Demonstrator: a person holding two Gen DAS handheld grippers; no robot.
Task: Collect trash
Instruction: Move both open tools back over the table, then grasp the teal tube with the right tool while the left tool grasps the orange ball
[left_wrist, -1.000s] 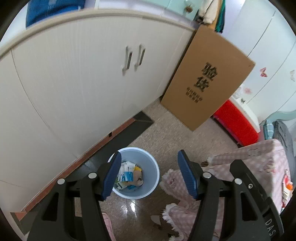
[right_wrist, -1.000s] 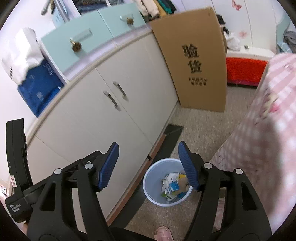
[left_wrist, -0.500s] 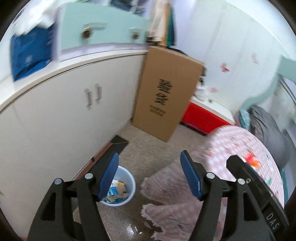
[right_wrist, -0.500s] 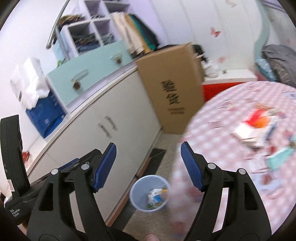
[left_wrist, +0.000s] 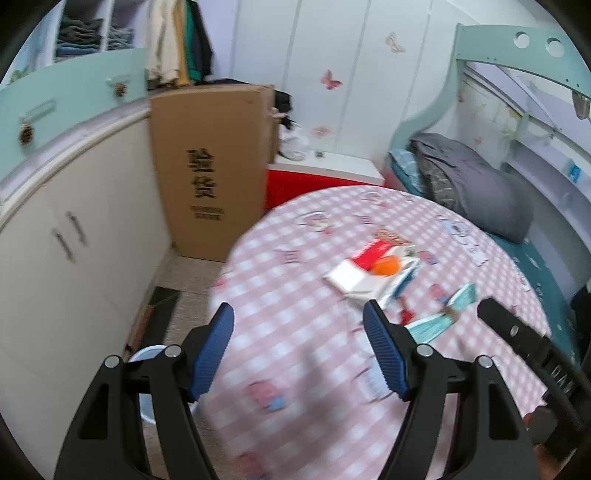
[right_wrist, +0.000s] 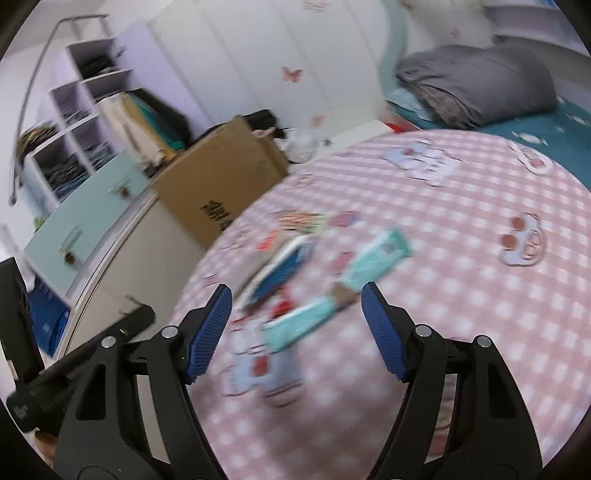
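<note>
Both tongs, left (left_wrist: 297, 352) and right (right_wrist: 295, 330), gape empty above the counter (left_wrist: 295, 369), reaching for wrappers: the teal wrapper (right_wrist: 306, 325) lies nearest, needing a descent and pinch; the bin (left_wrist: 147, 356) waits near left

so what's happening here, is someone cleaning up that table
Yes, trash is being collected. A person holds a tool in each hand; the left tool and right tool are both open and empty, their jaws having just opened wider, above the table. Wrappers and an orange thing lie on it. The bin stands on the floor beside it.
</note>
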